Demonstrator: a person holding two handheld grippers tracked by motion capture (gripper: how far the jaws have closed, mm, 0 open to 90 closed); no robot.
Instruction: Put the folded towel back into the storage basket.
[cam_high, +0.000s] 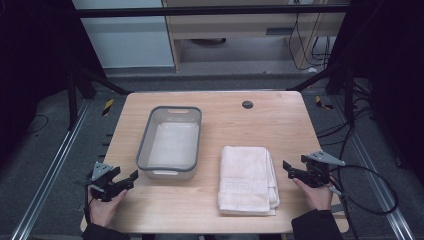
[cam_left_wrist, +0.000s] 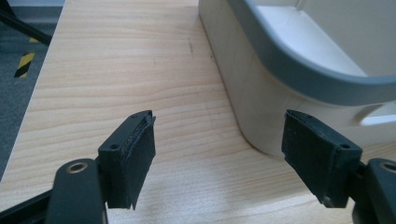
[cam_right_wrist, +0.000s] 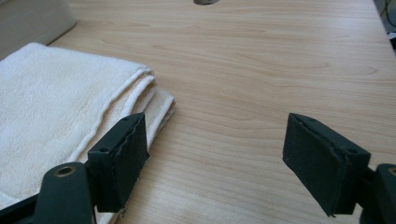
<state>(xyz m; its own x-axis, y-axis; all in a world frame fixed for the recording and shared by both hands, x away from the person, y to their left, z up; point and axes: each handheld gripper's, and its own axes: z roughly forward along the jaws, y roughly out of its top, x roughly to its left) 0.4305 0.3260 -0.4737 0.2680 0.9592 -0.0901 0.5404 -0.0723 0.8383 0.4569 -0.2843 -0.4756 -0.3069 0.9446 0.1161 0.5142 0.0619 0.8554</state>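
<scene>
The right gripper (cam_right_wrist: 215, 158) hovers over the table (cam_right_wrist: 261, 70), its 2 jaws wide apart with nothing between them; the folded towel (cam_right_wrist: 56, 107) lies just beside its left jaw. The left gripper (cam_left_wrist: 219, 154), jaws likewise apart, faces the grey-rimmed bin (cam_left_wrist: 299, 60). The high view adds the table's far grommet (cam_high: 247, 104).

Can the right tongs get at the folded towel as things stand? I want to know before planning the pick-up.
Probably yes. The right tongs sit open just beside the towel, and bare table lies between them, with nothing on top of the towel.
</scene>
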